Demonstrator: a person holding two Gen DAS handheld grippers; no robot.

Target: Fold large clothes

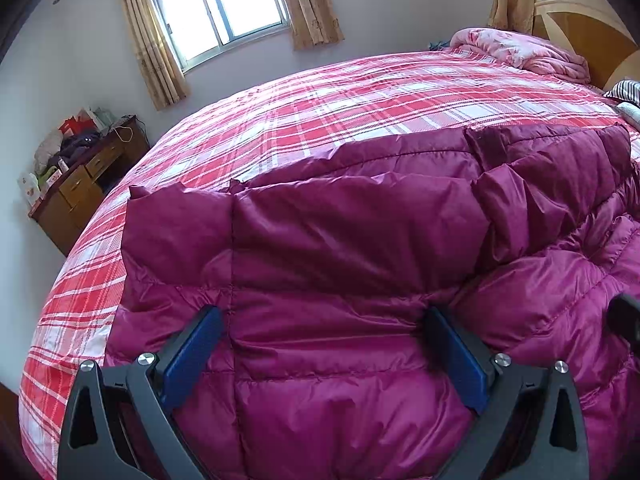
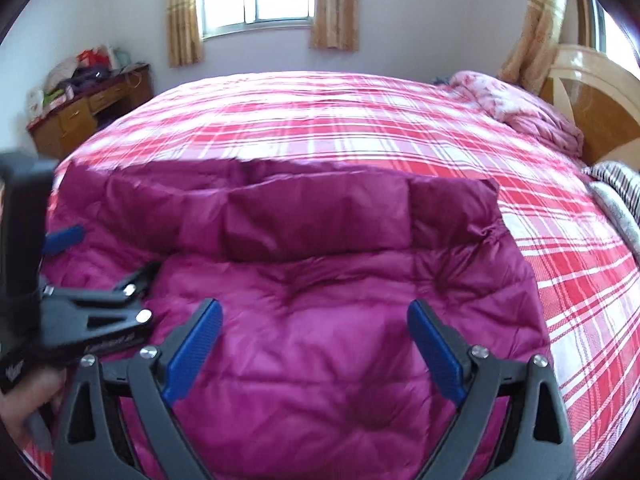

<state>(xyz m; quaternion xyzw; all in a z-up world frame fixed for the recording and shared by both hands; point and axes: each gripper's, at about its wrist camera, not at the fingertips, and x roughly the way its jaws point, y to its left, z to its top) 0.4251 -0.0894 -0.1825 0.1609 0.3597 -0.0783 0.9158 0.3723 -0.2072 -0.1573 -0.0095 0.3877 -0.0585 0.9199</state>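
Two wrist views over a bed during the folding of a large garment. A magenta quilted down jacket (image 1: 360, 280) of glossy, puffy fabric lies spread on the near part of a red-and-white plaid bedspread (image 1: 320, 108), with one section already turned over along its far edge to form a raised band. The left gripper (image 1: 320, 344), black-framed with blue pads, hovers low over the jacket's left part with its jaws wide apart and nothing between them; whether the fingertips touch the fabric cannot be told. The right gripper (image 2: 316, 340) is likewise spread open and empty above the jacket's right part, and the left gripper appears at the left edge of that view. A crumpled pink floral blanket (image 1: 520, 52) lies at the far right by the wooden headboard (image 1: 580, 28); a cluttered wooden desk (image 1: 76, 192) stands at the far left, under a curtained window (image 1: 220, 4).

Handling, as judged: the jacket is probably light but bulky, soft and springy, so folds are likely to loft back up unless pressed flat. Its slick shell may slip from the pads; a firm pinch on a seamed edge or corner, one per gripper and set well apart, would seem the surest hold.
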